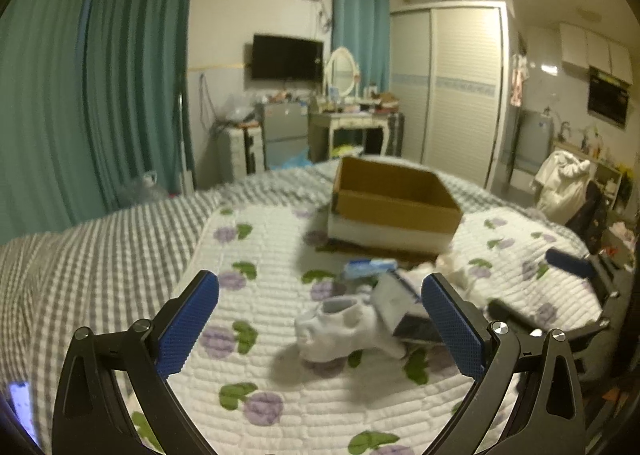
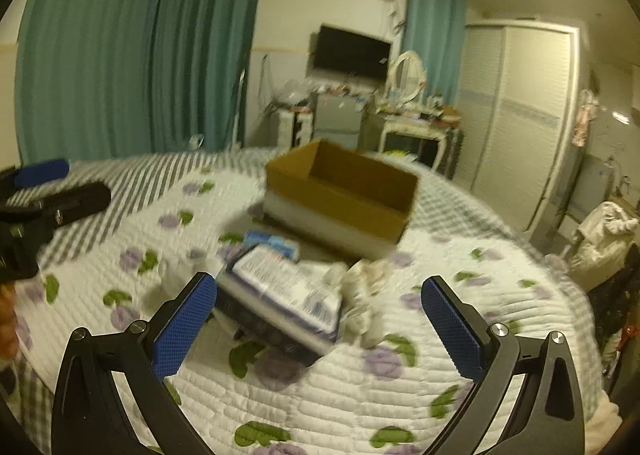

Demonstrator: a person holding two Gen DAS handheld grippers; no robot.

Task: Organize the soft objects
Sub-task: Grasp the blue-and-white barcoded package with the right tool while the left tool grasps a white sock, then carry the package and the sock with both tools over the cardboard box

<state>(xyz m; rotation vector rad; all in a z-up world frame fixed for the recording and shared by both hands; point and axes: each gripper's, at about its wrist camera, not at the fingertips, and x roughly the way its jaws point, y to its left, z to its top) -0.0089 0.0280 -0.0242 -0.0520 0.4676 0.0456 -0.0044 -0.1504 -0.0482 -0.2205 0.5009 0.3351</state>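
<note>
A white sock (image 1: 340,329) lies crumpled on the floral quilt (image 1: 256,255), just ahead of my left gripper (image 1: 320,295), which is open and empty. Behind it lie tissue packs (image 1: 396,303) and white cloth (image 1: 452,275). My right gripper (image 2: 320,295) is open and empty above a stack of wrapped tissue packs (image 2: 284,295), with crumpled white socks (image 2: 366,295) beside them. An open cardboard box (image 1: 394,201) stands farther back on the bed; it also shows in the right wrist view (image 2: 340,191). The right gripper shows at the right edge of the left wrist view (image 1: 572,263).
The quilt lies on a grey checked bedspread (image 1: 100,247). Teal curtains (image 1: 92,95) hang at the left. A dressing table (image 1: 352,123), a wardrobe (image 1: 452,87) and a chair with clothes (image 1: 568,187) stand beyond the bed. The left gripper shows at the left of the right wrist view (image 2: 40,191).
</note>
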